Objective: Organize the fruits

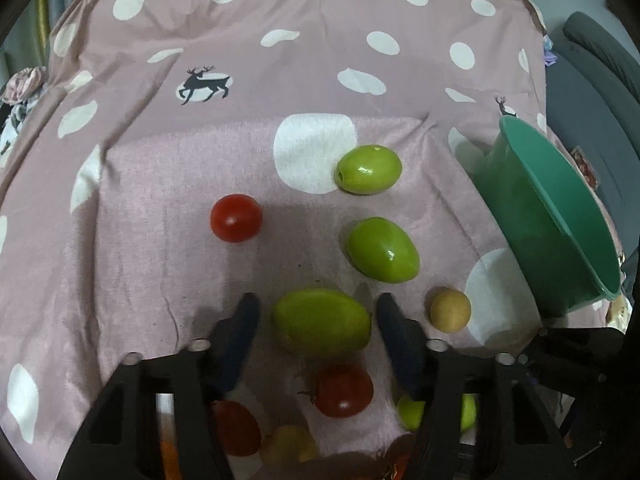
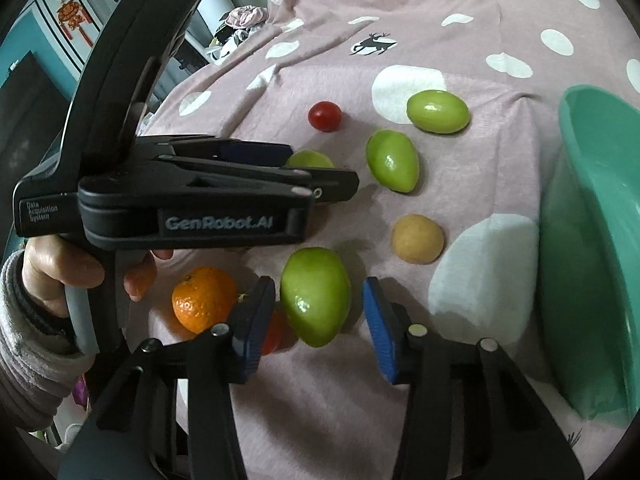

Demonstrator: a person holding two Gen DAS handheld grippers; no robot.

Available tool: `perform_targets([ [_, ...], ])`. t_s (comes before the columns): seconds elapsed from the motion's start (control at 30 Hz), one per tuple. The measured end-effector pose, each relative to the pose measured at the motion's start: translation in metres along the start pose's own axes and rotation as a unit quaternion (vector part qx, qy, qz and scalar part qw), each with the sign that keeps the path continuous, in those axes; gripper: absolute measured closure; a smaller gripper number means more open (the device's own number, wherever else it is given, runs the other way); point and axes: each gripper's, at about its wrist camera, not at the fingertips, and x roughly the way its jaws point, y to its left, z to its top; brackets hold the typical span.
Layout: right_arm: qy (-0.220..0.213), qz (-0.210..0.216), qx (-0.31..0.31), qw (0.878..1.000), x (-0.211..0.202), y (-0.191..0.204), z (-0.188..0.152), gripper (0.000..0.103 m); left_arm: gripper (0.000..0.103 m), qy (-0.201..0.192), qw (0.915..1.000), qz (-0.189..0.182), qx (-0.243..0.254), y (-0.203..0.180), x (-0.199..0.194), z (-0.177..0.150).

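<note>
Fruits lie on a pink dotted cloth (image 1: 160, 240). My left gripper (image 1: 320, 316) points down over a green oval fruit (image 1: 322, 320); its fingers stand either side with small gaps, so it is open. My right gripper (image 2: 318, 318) straddles another green fruit (image 2: 316, 296), pads close but not pressing, so it too is open. In the right wrist view a hand (image 2: 60, 272) holds the left gripper (image 2: 320, 170) from the left. Two more green fruits (image 1: 368, 169) (image 1: 383, 250), a tan round fruit (image 1: 450, 310) and a cherry tomato (image 1: 236, 218) lie beyond.
A green plastic bowl (image 1: 520, 208) stands tilted at the right edge of the cloth, seen also in the right wrist view as the bowl (image 2: 580, 260). A tangerine (image 2: 204, 298) and a tomato (image 2: 274, 336) lie left of my right gripper. Another tomato (image 1: 344, 390) sits below the left fingers.
</note>
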Motion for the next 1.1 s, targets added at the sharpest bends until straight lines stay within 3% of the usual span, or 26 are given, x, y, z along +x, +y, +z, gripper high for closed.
perform_targets([
  [0.47,-0.003,0.008,0.003,1.000,0.002,0.000,-0.003,0.065,0.054,-0.023,0.9996,-0.009,-0.009,0.001,-0.006,-0.002],
  [0.83,-0.050,0.024,0.022,0.998,-0.035,-0.001,-0.004,0.065,0.054,-0.081,0.9966,-0.009,-0.012,-0.006,-0.055,-0.007],
  [1.1,-0.103,0.016,0.038,0.994,-0.075,-0.012,-0.010,0.065,0.054,-0.098,0.9951,-0.015,-0.004,-0.022,-0.073,-0.004],
])
